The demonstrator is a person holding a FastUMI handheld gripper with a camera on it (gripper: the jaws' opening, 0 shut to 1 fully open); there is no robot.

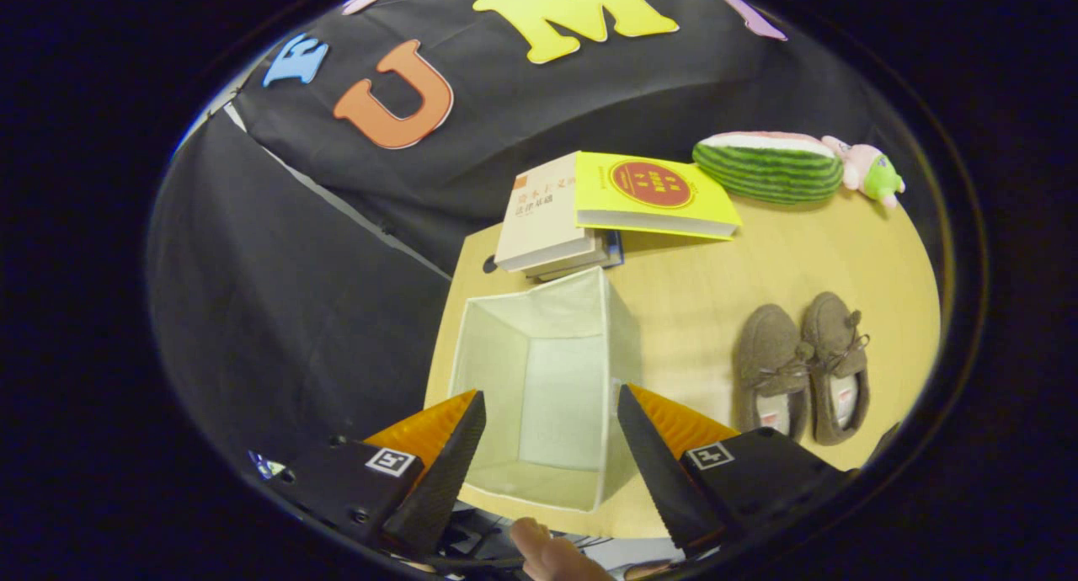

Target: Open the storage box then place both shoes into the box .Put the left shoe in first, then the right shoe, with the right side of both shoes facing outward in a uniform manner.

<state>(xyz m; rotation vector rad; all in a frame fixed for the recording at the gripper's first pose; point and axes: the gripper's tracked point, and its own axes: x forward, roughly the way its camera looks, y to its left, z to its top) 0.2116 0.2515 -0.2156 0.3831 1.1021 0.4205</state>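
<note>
Gripper (552, 438) — fingers spread wide, nothing held, poised above the table.

Box (547, 379) — a pale fabric storage box, seen between and just beyond the fingers at 12 o'clock. It stood upright and open, its inside bare. The opening step looked done.

Shoes (804, 366) — a pair of brown fuzzy slip-ons with small laces, at about 2 o'clock from the fingers, to the right of the box and apart from it. They lay side by side and touching, toes pointing away from the gripper. Neither was in the box; both placements appeared left to do, the left shoe first.

Books (606, 210) — a small stack beyond the box at 12 o'clock, a yellow one on top, tilted across the others.

Plush toys — a watermelon slice (766, 167) and a small pink and green toy (867, 170), at the table's far edge, about 1 o'clock.

Table (716, 286) — light wood.

Fingertip (547, 551) — a person's, at 6 o'clock behind the gripper.
</note>
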